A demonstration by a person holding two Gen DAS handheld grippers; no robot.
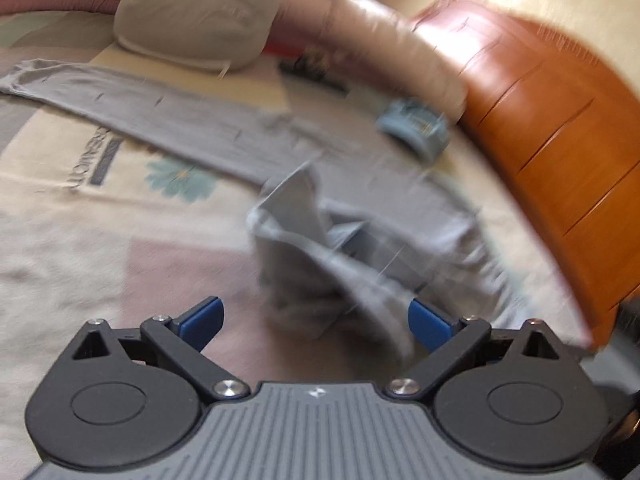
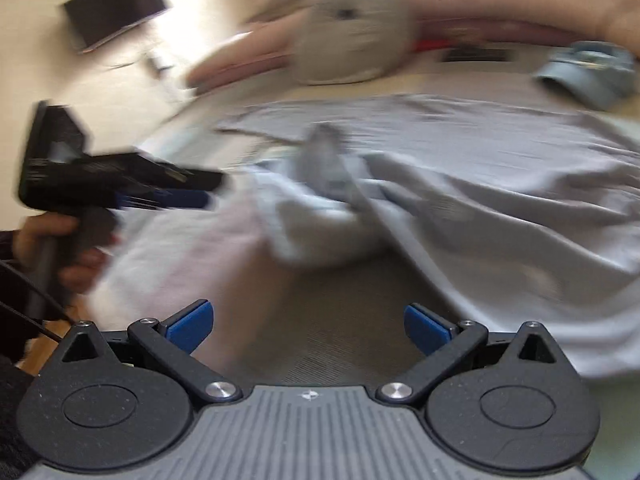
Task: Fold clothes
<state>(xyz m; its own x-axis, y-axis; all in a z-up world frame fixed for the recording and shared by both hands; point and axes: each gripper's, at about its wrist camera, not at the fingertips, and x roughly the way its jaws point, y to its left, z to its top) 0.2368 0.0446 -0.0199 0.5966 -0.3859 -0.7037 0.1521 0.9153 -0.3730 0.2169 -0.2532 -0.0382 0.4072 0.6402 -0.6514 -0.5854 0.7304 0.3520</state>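
Blue pads (image 1: pixel 202 322) of your left gripper (image 1: pixel 316 322) are sitting nearest the lens in the left wrist view, spread wide with nothing between them. Just beyond them the grey garment (image 1: pixel 304 232) is lying on the patterned bedspread (image 1: pixel 60 216), bunched into a heap at its near end while the rest is stretching flat toward the grey pillow (image 1: pixel 192 16). Printed lettering is showing on the bedspread, but it is turned sideways and I cannot read it with confidence. A small blue folded item (image 1: pixel 416 130) is resting near the wooden bed frame (image 1: pixel 552 120).

Moving to the right wrist view, your right gripper (image 2: pixel 308 326) is also gaping, holding nothing, hovering over the garment's near edge. Your left gripper (image 2: pixel 116 184) is appearing at the left, beside the crumpled part (image 2: pixel 320 216); blur is hiding its jaw state here.

You seem to be between grasps, early in the fold. Next you will likely need to pinch the bunched end and pull it flat.
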